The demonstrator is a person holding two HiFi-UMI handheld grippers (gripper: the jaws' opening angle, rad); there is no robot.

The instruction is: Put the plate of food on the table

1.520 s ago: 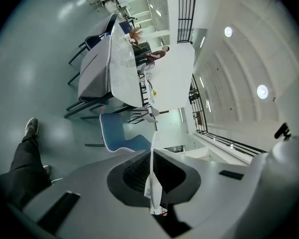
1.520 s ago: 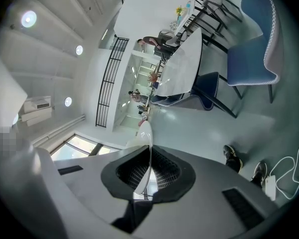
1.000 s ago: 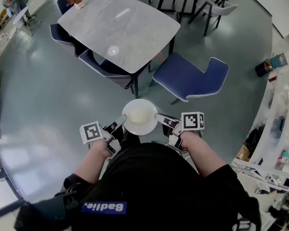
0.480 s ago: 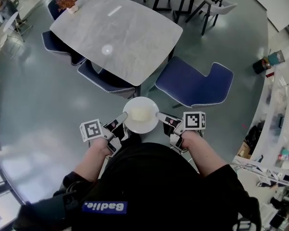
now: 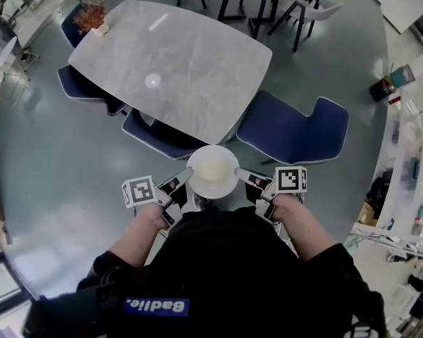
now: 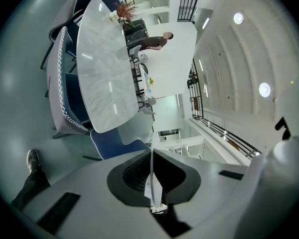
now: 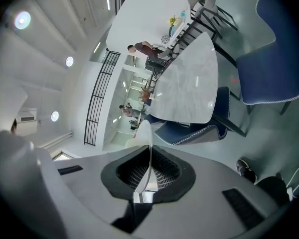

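A round white plate [image 5: 213,172] with pale food in its middle is carried level in front of the person's chest. My left gripper [image 5: 186,176] is shut on the plate's left rim and my right gripper [image 5: 240,174] is shut on its right rim. The plate's edge [image 6: 151,178] runs as a thin line between the jaws in the left gripper view, and the same edge [image 7: 147,171] shows in the right gripper view. The grey marble table [image 5: 170,65] lies just ahead, with its near corner close to the plate.
A blue chair [image 5: 158,138] is tucked under the table's near edge right before the plate. Another blue chair [image 5: 293,130] stands pulled out at the right. A pot of red flowers [image 5: 91,16] sits on the table's far left corner. Shelving and boxes [image 5: 409,160] line the right side.
The person has walked forward with the plate held between both grippers. The table and chairs have drawn nearer, and the plate's far rim now reaches the tucked-in chair.
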